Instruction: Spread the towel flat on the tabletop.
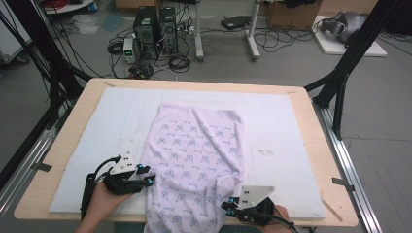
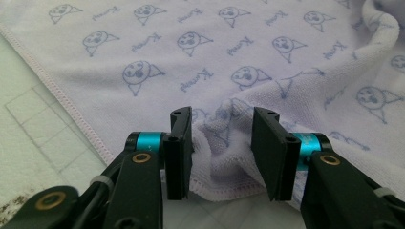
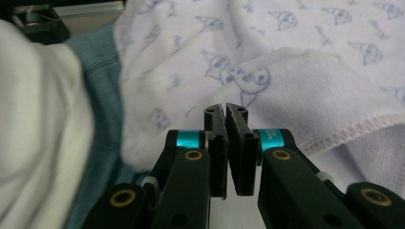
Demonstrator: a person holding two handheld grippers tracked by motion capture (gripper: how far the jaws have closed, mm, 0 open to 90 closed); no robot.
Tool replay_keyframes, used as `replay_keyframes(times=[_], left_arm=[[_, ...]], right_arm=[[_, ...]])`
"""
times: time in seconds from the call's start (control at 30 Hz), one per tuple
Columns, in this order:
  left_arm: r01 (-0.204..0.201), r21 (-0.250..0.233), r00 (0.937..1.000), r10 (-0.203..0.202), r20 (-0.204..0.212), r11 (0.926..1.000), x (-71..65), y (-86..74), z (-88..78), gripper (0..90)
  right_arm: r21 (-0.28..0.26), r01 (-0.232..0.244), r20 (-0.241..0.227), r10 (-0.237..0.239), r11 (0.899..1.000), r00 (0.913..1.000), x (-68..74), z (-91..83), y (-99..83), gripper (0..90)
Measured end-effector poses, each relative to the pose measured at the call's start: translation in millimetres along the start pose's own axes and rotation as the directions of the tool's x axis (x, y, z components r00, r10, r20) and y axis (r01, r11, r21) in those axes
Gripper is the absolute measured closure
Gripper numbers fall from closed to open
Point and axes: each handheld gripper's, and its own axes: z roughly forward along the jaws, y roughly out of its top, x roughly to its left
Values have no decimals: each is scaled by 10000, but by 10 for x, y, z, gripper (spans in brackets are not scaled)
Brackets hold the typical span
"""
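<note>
While the left gripper pinches the towel's bunched hem, the right gripper's jaws meet, contents hidden.

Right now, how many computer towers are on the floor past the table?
2: both black, side by side beyond the table's far edge, one on the left, one on the right. Others may be hidden.

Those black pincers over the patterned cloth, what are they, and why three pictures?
They are hand-held grippers, one in each of a person's hands. One camera looks down on the table from above; the other two ride on the grippers. A lilac towel printed with small faces lies on a white mat. The left gripper has a bunched fold of the towel's edge between its half-open jaws. The right gripper is shut at the towel's near edge; whether it pinches cloth is unclear.
</note>
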Motion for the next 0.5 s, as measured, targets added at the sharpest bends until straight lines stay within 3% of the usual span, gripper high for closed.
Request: replay_keyframes(times=[0.13, 0.17, 0.3, 0.43, 0.5], left_arm=[[41, -63, 10000, -41, -37, 10000, -4, -5, -17, 589], [43, -83, 10000, -43, -35, 10000, -5, -6, -27, 588], [28, -202, 10000, -30, -66, 9998, 14, -9, -97, 587], [140, -262, 9998, -143, -132, 9996, 51, -42, -146, 601], [138, -250, 9998, -141, -117, 9996, 55, -74, -163, 626]], right_arm=[[-384, -216, -523, 196, 9990, 9984, 49, -184, -12, 822], [-631, -410, -494, 380, 9972, 9981, 26, -215, 6, 791], [-717, -250, 135, 261, 9971, 9996, -79, -249, 77, 718], [-164, 30, 563, -20, 9999, 9984, -196, -110, 116, 635], [151, -57, 334, 52, 9999, 9994, -269, 24, 92, 614]])
